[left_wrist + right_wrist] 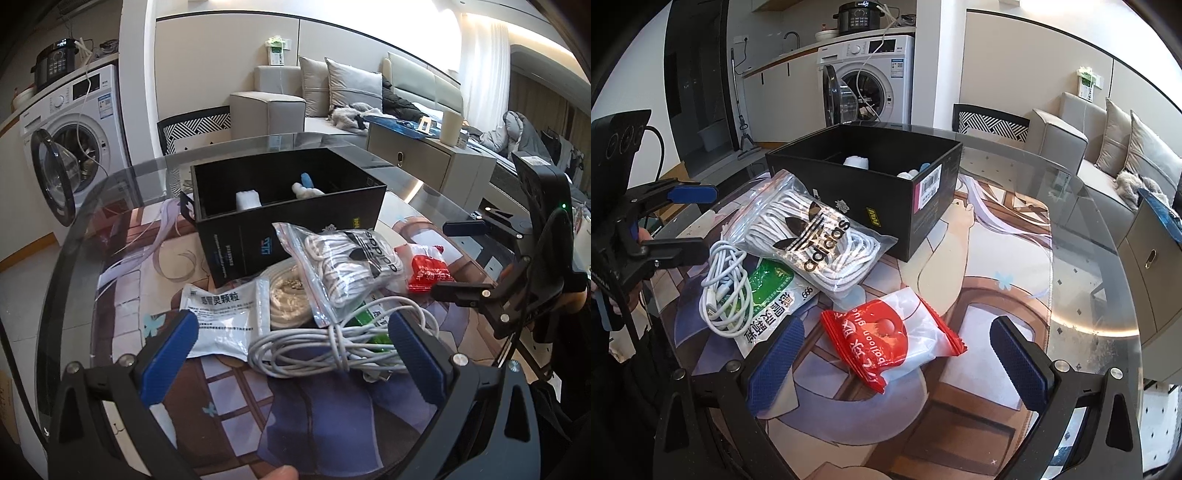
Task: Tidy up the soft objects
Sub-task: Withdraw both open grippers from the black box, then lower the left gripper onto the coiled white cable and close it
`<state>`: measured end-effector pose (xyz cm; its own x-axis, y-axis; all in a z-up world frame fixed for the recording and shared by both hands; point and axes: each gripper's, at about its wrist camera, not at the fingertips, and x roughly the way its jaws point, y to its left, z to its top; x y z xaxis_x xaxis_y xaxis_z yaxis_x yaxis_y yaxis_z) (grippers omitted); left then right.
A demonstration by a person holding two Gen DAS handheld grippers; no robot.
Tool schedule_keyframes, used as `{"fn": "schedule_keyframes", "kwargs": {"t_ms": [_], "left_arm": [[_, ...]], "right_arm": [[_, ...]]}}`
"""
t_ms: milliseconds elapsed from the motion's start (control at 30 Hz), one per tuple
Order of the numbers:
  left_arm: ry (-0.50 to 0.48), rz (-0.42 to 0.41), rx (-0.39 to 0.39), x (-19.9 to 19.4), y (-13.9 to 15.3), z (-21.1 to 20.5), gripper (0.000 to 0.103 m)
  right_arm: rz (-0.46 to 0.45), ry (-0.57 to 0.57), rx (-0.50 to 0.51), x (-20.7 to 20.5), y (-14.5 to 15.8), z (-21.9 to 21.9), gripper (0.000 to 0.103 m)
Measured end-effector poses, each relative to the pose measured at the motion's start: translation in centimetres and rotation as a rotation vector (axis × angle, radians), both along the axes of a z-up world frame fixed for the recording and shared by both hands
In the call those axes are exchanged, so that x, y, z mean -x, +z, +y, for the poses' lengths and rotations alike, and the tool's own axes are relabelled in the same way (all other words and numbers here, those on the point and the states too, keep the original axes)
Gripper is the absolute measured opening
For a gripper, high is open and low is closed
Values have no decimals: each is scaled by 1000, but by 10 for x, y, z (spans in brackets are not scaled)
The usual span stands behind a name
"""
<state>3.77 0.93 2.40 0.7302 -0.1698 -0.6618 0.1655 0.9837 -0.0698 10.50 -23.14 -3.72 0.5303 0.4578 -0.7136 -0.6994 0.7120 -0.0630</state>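
Daylight, bright and even. Source: curtained window [480, 62], upper right of the left wrist view, blown out to white. Glare: broad reflections across the glass tabletop [1082, 229]. Shadows: soft, short beneath the packets. Focus: sharp at centre. Distortion: strong fisheye bending at edges, black vignette in all corners.

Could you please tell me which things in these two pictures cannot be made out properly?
- Black cardboard box: its floor is hidden by its own walls in both views; only the tops of white and blue soft items show.
- Green-and-white sachet: largely covered by the coiled white cable and the clear zip bag of white cord.
- Beige rope coil: left wrist view only, half under that bag.
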Motion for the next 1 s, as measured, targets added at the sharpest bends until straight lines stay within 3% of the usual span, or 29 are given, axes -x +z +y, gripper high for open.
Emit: {"fn": "schedule_keyframes", "kwargs": {"t_ms": [600,833,1000], "left_arm": [[-14,79,47,-9,-17,6,103],[-49,111,73,-9,-21,10,103],[-61,124,75,-10,-23,9,103]], "right_arm": [[48,-61,2,-15,-10,2,102],[59,-35,-8,-15,-12,7,101],[69,-12,1,-14,-15,10,86]]}}
